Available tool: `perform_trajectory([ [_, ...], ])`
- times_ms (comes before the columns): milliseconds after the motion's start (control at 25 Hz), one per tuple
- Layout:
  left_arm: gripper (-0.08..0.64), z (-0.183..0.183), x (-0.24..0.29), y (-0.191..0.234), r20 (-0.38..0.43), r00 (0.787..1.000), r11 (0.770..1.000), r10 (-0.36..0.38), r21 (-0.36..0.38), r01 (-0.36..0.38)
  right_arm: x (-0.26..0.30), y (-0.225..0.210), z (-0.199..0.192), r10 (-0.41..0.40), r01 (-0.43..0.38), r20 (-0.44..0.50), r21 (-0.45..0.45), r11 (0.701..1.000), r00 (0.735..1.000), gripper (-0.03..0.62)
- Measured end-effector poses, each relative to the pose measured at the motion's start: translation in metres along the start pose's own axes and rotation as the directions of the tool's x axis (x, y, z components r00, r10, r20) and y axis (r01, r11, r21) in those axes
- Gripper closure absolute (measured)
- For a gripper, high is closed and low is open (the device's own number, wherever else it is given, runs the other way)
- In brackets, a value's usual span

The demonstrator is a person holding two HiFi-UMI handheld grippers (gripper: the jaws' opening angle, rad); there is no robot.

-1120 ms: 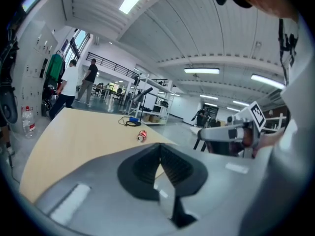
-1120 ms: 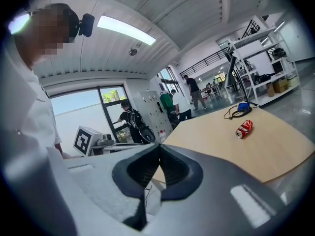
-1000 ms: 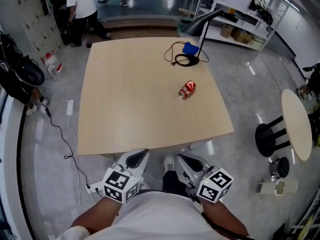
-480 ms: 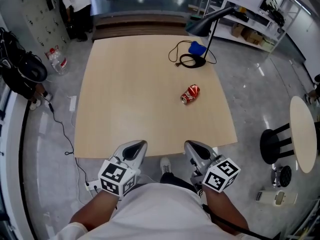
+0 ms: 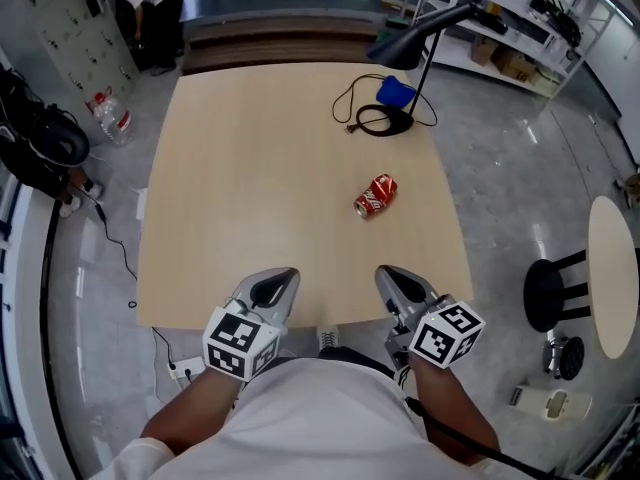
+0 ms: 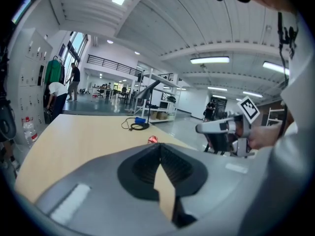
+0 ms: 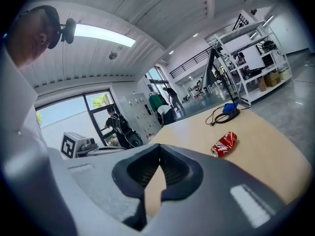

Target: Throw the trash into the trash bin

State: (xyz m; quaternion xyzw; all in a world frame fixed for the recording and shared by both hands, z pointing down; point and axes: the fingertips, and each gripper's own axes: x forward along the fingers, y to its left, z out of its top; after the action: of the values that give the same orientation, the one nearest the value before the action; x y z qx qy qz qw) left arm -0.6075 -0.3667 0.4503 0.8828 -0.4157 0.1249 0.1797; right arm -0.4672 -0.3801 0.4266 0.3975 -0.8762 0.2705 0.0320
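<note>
Red aluminium drink can [image 5: 375, 195], printed with white lettering, lies on its side on the right half of the pale wooden desk [image 5: 250, 168]. In the head view it sits at about 3 o'clock from the desk's centre. Its long axis runs from roughly 8 o'clock to 2 o'clock, with a silvery end facing 8 o'clock. Both forearms enter from 6 o'clock, side by side, each carrying a grey claw with a marker cube at its rear. The left claw [image 5: 283, 276] hovers over the desk's near edge and is angled toward 1 o'clock. The right claw [image 5: 390, 273], also at that edge, is angled toward 11 o'clock. In the left gripper view the left claw [image 6: 160, 146] has its tips pressed together with nothing between them. The right claw [image 7: 159, 160] is likewise closed and empty in the right gripper view, where the can [image 7: 224, 144] shows at 2 o'clock from the tips, well apart. At the desk's far right corner, near 1 o'clock, stands a black desk lamp [image 5: 410, 43]. A coiled black cable [image 5: 360, 108] and a small blue object [image 5: 395, 91] lie beside its base.
</note>
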Motion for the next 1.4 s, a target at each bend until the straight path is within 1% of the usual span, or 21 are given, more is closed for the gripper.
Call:
perform_trajectory([
  [80, 0.554, -0.001, 0.012, 0.001, -0.030, 1.000, 1.000, -0.004, 0.001, 0.004, 0.004, -0.013, 0.003, -0.001, 0.001, -0.010, 0.007, 1.000, 1.000, 0.591],
  [200, 0.554, -0.002, 0.030, 0.002, -0.070, 0.997, 1.000, -0.017, -0.018, 0.015, 0.008, -0.031, 0.006, 0.009, -0.009, -0.034, 0.000, 1.000, 0.999, 0.591],
  [360, 0.554, 0.002, 0.047, 0.005, -0.077, 0.997, 1.000, -0.011, -0.018, 0.010, 0.013, -0.057, 0.006, 0.019, -0.020, -0.089, -0.012, 1.000, 0.996, 0.591],
  [480, 0.554, 0.004, 0.061, 0.006, -0.080, 0.997, 1.000, 0.001, 0.003, -0.001, 0.020, -0.084, 0.004, -0.008, 0.011, -0.105, 0.026, 1.000, 0.994, 0.591],
  [600, 0.554, 0.002, 0.078, 0.010, -0.085, 0.996, 0.999, 0.022, 0.038, -0.019, 0.031, -0.110, -0.001, -0.048, 0.055, -0.112, 0.060, 0.997, 0.993, 0.590],
  [760, 0.554, -0.010, 0.104, 0.022, -0.123, 0.991, 0.996, 0.059, 0.067, -0.051, 0.052, -0.142, -0.015, -0.092, 0.105, -0.144, 0.085, 0.991, 0.985, 0.589],
  [800, 0.554, -0.012, 0.109, 0.024, -0.133, 0.989, 0.996, 0.065, 0.066, -0.057, 0.057, -0.149, -0.019, -0.097, 0.112, -0.153, 0.094, 0.989, 0.983, 0.586],
  [840, 0.554, -0.014, 0.114, 0.025, -0.142, 0.987, 0.996, 0.069, 0.064, -0.060, 0.063, -0.154, -0.022, -0.099, 0.117, -0.164, 0.101, 0.988, 0.981, 0.566],
  [1160, 0.554, -0.023, 0.143, 0.019, -0.199, 0.978, 0.998, 0.064, 0.038, -0.058, 0.091, -0.176, -0.038, -0.078, 0.111, -0.215, 0.146, 0.983, 0.973, 0.563],
  [1280, 0.554, -0.030, 0.152, 0.018, -0.219, 0.974, 0.998, 0.058, 0.018, -0.055, 0.097, -0.186, -0.043, -0.073, 0.113, -0.212, 0.180, 0.977, 0.975, 0.536],
  [1400, 0.554, -0.037, 0.159, 0.018, -0.239, 0.970, 0.999, 0.049, 0.002, -0.050, 0.104, -0.202, -0.049, -0.096, 0.145, -0.214, 0.224, 0.964, 0.972, 0.494],
])
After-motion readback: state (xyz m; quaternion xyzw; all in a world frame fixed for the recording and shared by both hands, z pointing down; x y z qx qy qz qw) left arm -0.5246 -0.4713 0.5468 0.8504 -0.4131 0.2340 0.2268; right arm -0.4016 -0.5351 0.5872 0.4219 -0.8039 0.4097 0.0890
